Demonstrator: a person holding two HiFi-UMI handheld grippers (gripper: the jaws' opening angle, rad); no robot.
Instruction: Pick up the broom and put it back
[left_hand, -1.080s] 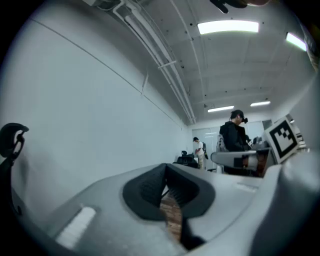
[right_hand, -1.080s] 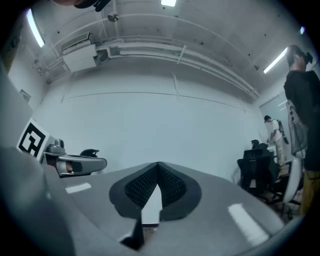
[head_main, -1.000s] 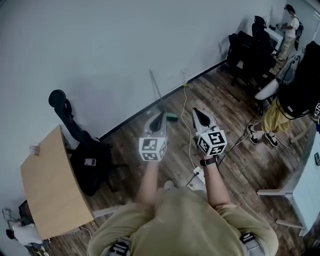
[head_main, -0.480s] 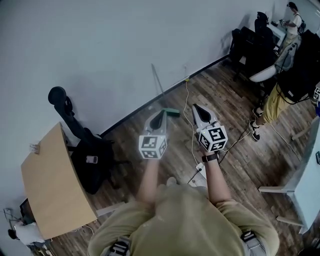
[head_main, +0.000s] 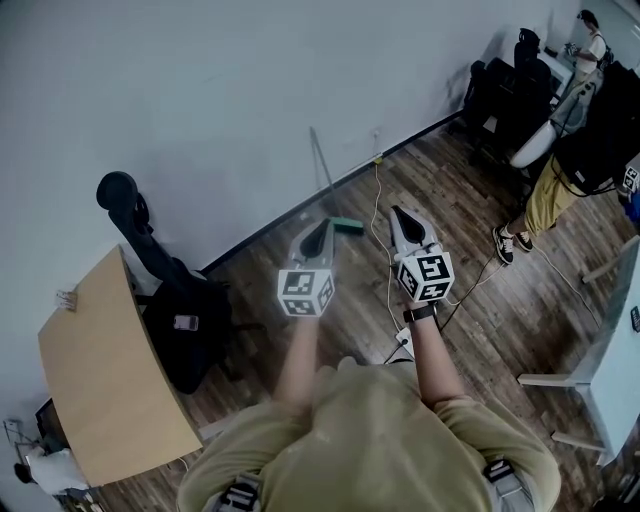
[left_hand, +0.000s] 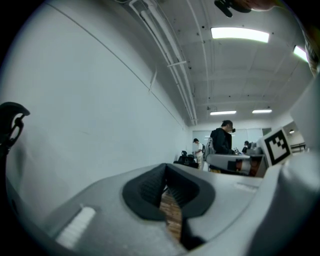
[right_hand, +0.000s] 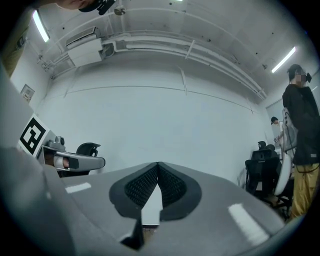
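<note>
Left claw (head_main: 321, 224) is pressed together, its ribbed pads meeting at the tip with nothing pinched between them. Its own view shows only a sliver of wood floor (head_main: 440, 210) through the wedge below the pads. Right claw (head_main: 399, 211) is likewise pressed together and empty, with white wall (head_main: 200, 100) showing through its wedge.

From the head view, both claws sit side by side and point toward 12 o'clock, at the wall. Bare forearms run back from them to an olive shirt (head_main: 370, 440) at 6 o'clock.

The broom (head_main: 347, 226) is not held by either claw. Its green head rests on the floor at the foot of the wall. In the head view it appears between the two claw tips, just past the left one at about 1 o'clock. Its thin pale handle leans against the wall, rising toward 11 o'clock.

A yellow cable (head_main: 384, 240) trails down the floor from the wall, passing between the claws toward 6 o'clock.

At 9 o'clock stands a black chair (head_main: 180, 320), and beside it at 8 o'clock a wooden desk (head_main: 105, 380).

At 2 o'clock a bystander (head_main: 560, 195) in a black top and tan trousers stands near more black chairs (head_main: 500, 90) along the wall.
</note>
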